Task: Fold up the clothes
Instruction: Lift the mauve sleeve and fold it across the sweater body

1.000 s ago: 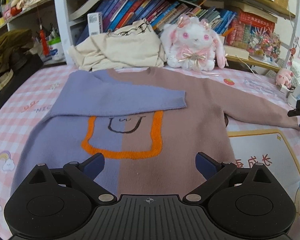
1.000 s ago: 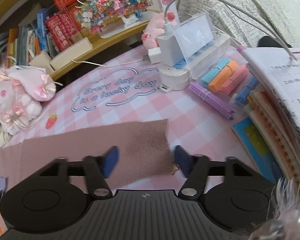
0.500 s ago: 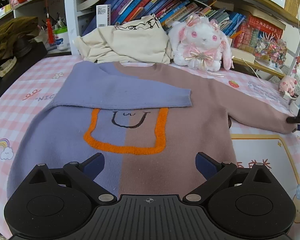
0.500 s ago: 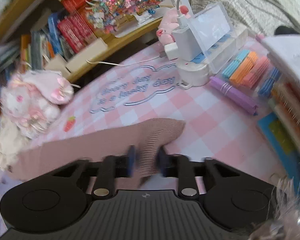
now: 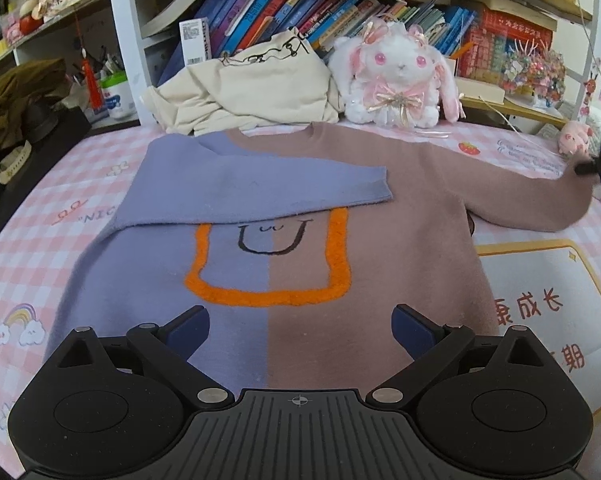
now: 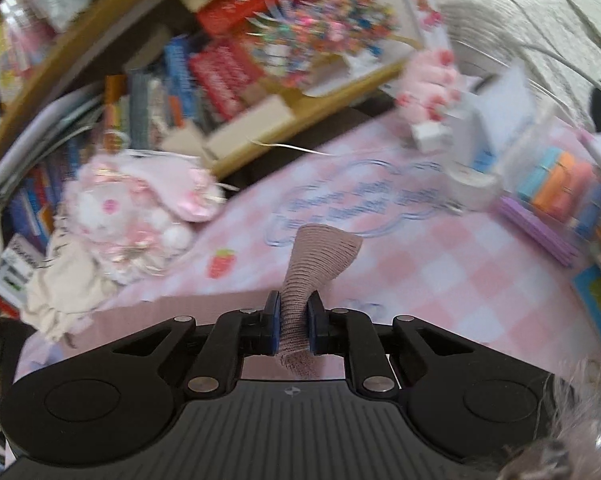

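Sweater (image 5: 340, 240): flat, front up on the pink checked table cover (image 5: 40, 248), half purple, half mauve, orange outline on the chest.
Purple sleeve (image 5: 260, 188): already lies folded across the chest, cuff past the centre seam.
Mauve sleeve (image 5: 532, 200): stretched out to the sweater's far side, cuff end raised off the cover.
Right gripper (image 6: 293, 322): fingers pressed together on the mauve cuff (image 6: 316, 256) — ribbed knit bunched between the pads, a short tail poking out behind. Right view is blurred.
Left gripper (image 5: 300, 330): fingers spread wide, nothing between them, hovering over the hem near the centre seam.
Step in hand (judgement): bringing the mauve sleeve over the body to mirror the purple one.
How to do it well: keep the pinch firm, lift just enough to clear the knit, carry the cuff straight across at shoulder height so the fold falls along the side seam — no dragging, or the body shifts. Lay it parallel w/ the purple sleeve, cuff flat, not twisted.
Left's job: could press the hem or body to stop it creeping.
Watch: plush rabbit (image 5: 396, 76) and cream garment (image 5: 252, 92) sit close behind the collar; clutter near the cuff on the right.
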### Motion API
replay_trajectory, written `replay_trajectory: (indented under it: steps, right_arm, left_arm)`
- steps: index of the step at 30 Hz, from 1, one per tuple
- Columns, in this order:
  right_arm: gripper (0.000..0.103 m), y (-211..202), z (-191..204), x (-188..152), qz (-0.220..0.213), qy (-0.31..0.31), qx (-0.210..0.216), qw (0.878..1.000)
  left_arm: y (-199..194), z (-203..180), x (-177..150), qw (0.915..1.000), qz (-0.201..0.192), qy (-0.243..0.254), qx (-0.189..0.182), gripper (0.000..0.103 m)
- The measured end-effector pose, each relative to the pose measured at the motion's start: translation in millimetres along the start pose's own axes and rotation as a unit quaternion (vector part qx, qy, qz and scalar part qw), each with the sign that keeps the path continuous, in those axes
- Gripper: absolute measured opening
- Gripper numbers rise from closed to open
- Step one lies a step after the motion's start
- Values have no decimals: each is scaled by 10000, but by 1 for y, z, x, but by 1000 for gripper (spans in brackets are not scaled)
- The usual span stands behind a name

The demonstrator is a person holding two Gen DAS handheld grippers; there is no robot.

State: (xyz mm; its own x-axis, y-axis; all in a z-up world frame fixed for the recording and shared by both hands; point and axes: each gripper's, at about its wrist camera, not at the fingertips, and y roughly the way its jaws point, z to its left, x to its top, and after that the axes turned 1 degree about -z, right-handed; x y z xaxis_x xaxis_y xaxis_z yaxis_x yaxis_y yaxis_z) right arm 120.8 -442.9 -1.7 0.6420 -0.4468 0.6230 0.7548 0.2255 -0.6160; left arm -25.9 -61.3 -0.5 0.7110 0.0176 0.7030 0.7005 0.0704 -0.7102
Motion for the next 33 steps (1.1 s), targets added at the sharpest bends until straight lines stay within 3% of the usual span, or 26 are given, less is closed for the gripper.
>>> replay_trajectory:
  steps: [14, 24, 33]
  right_arm:
    - [13, -3, 165, -22, -170, -769, 795, 9937]
    - [12, 16, 283, -54, -60, -1239, 1015, 9871]
    - [12, 40, 358, -89, 234, -1579, 1200, 9798]
  left_arm:
    - [-12, 69, -1, 9985, -299, 417, -183, 99]
    - [-17, 138, -13, 9981, -380, 172, -449, 99]
    - [-25, 187, -24, 9984, -407, -238, -300, 99]
